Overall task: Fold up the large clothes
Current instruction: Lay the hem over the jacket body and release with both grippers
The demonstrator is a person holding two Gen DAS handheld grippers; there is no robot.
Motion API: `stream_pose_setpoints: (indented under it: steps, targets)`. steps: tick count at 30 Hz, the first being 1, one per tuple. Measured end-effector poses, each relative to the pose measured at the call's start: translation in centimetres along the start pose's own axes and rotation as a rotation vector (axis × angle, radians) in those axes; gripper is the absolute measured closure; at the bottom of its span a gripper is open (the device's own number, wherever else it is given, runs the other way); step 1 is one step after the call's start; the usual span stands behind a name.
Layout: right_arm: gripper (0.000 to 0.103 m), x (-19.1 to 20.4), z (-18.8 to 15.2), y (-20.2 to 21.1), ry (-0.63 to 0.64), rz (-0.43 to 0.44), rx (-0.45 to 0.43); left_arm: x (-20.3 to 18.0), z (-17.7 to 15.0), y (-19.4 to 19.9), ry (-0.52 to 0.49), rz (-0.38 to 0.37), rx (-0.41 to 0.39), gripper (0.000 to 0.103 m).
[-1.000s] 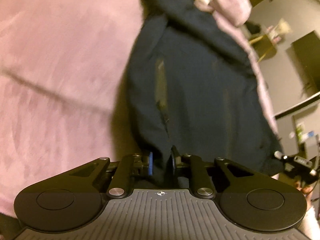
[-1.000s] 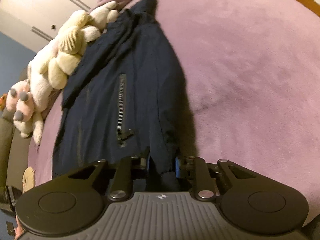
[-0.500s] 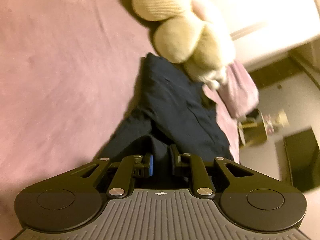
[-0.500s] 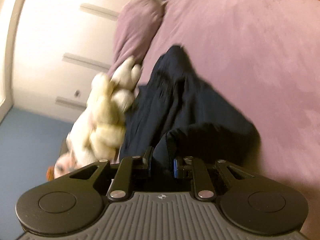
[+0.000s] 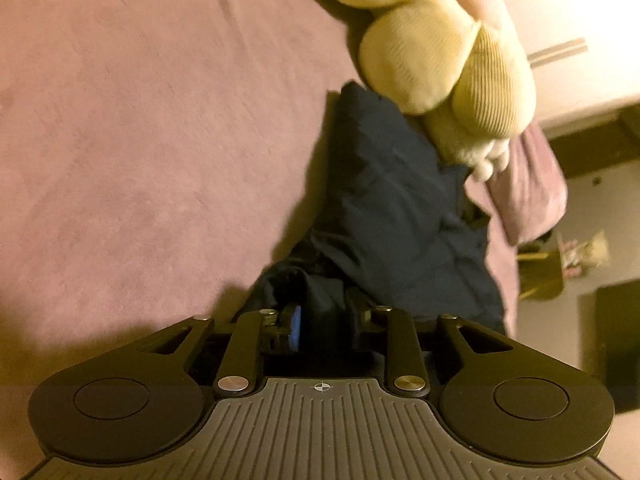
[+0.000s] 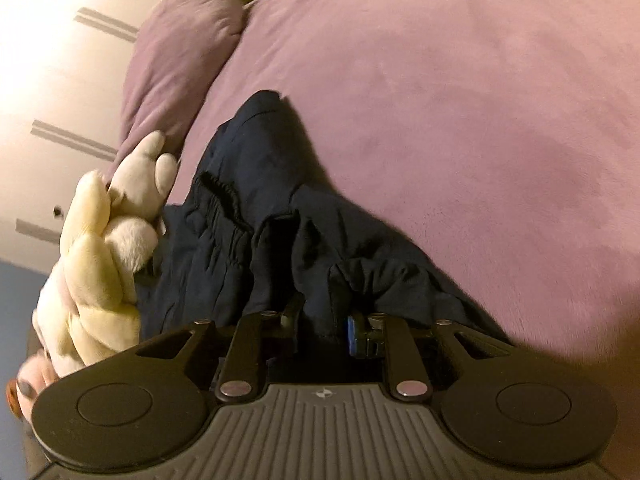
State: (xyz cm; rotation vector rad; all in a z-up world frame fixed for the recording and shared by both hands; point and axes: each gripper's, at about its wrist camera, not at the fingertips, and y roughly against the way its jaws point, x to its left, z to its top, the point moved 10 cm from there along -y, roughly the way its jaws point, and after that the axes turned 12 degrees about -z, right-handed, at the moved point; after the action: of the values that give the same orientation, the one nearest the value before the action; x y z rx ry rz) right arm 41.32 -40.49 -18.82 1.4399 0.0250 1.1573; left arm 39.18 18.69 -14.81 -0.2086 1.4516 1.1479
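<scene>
A dark navy garment (image 5: pixel 400 216) lies on a mauve bedspread (image 5: pixel 140 128), bunched and doubled over towards its far end. My left gripper (image 5: pixel 324 324) is shut on a near edge of the garment, low over the bed. In the right wrist view the same garment (image 6: pixel 256 216) shows an elastic waistband. My right gripper (image 6: pixel 320 328) is shut on another near edge of it, with cloth bunched between the fingers.
A cream plush toy (image 5: pixel 448 60) lies against the garment's far end; it also shows at the left of the right wrist view (image 6: pixel 104 248). A mauve pillow (image 6: pixel 180 60) sits at the head of the bed. A white wardrobe (image 6: pixel 48 80) stands behind.
Both grippers have carried the garment's near end forward towards the plush toy. The garment went from lying stretched out flat to doubled over and bunched. Both grippers stayed shut.
</scene>
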Motion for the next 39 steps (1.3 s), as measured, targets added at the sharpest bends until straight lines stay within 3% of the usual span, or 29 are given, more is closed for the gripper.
stream_pose_setpoints:
  steps: [2,3,4,5,7,8,11,14,19,21,22,23,24,25,26,27,30,32,34,37,39]
  targets:
    - [0.07,0.6,0.4,1.0,0.034,0.057,0.011,-0.8,0.7,1.6,-0.005,-0.034,-0.046,0.067]
    - [0.067,1.1,0.8,2.5,0.038,0.136,-0.006,-1.2,1.2,2.7,-0.035,-0.027,-0.087,0.058]
    - [0.061,1.3,1.3,3.6,0.033,0.201,-0.032,-1.8,1.8,4.0,-0.094,-0.007,-0.138,0.049]
    - [0.056,1.2,1.7,5.0,0.02,0.259,-0.061,-2.4,2.1,4.9,-0.162,0.002,-0.162,0.046]
    - [0.05,0.9,2.2,6.9,0.009,0.325,-0.107,-3.4,1.8,5.8,-0.285,0.018,-0.169,0.035]
    - [0.048,0.7,2.1,7.4,0.034,0.317,-0.131,-3.8,1.3,5.8,-0.332,0.021,-0.153,0.032]
    - [0.046,0.2,1.4,7.7,0.211,0.142,-0.227,-4.2,-0.8,4.2,-0.474,0.043,-0.062,0.023]
    - [0.046,0.1,1.4,8.4,0.304,0.065,-0.317,-3.5,-2.0,1.8,-0.535,0.104,0.002,0.017]
    - [0.046,0.7,0.3,6.1,0.478,-0.053,-0.299,-2.4,-3.0,-1.9,-0.551,0.151,0.064,0.017]
    - [0.047,1.1,0.2,4.7,0.538,-0.107,-0.301,-2.4,-2.9,-2.5,-0.566,0.158,0.055,0.022]
    - [0.049,1.3,0.2,4.1,0.548,-0.121,-0.297,-2.4,-2.9,-2.6,-0.567,0.158,0.05,0.034]
    - [0.055,1.5,0.3,3.6,0.554,-0.127,-0.293,-2.4,-2.8,-2.5,-0.566,0.165,0.045,0.043]
    - [0.06,1.7,0.2,3.1,0.562,-0.13,-0.293,-2.3,-2.7,-2.3,-0.567,0.184,0.042,0.059]
    - [0.073,2.1,0.1,2.9,0.576,-0.125,-0.295,-2.3,-2.7,-2.1,-0.571,0.184,0.044,0.072]
    - [0.085,2.4,0.0,2.9,0.594,-0.124,-0.304,-2.7,-2.9,-1.9,-0.581,0.171,0.047,0.075]
    - [0.09,2.6,-0.3,3.1,0.615,-0.126,-0.32,-3.1,-3.0,-1.5,-0.602,0.171,0.043,0.079]
    - [0.096,3.6,-0.9,4.6,0.656,-0.114,-0.37,-5.8,-2.8,0.6,-0.662,0.123,-0.002,0.082]
    - [0.096,4.5,-1.0,6.5,0.644,-0.055,-0.395,-8.6,-1.9,2.5,-0.661,0.03,-0.056,0.082]
    - [0.096,5.7,-0.4,9.2,0.613,0.016,-0.437,-11.0,-0.6,3.4,-0.689,-0.004,-0.114,0.082]
    - [0.096,8.3,1.2,12.1,0.583,0.089,-0.52,-13.1,1.6,1.8,-0.775,0.069,-0.182,0.082]
    - [0.096,10.2,2.3,12.3,0.602,0.071,-0.577,-12.8,2.6,-0.5,-0.771,0.117,-0.191,0.082]
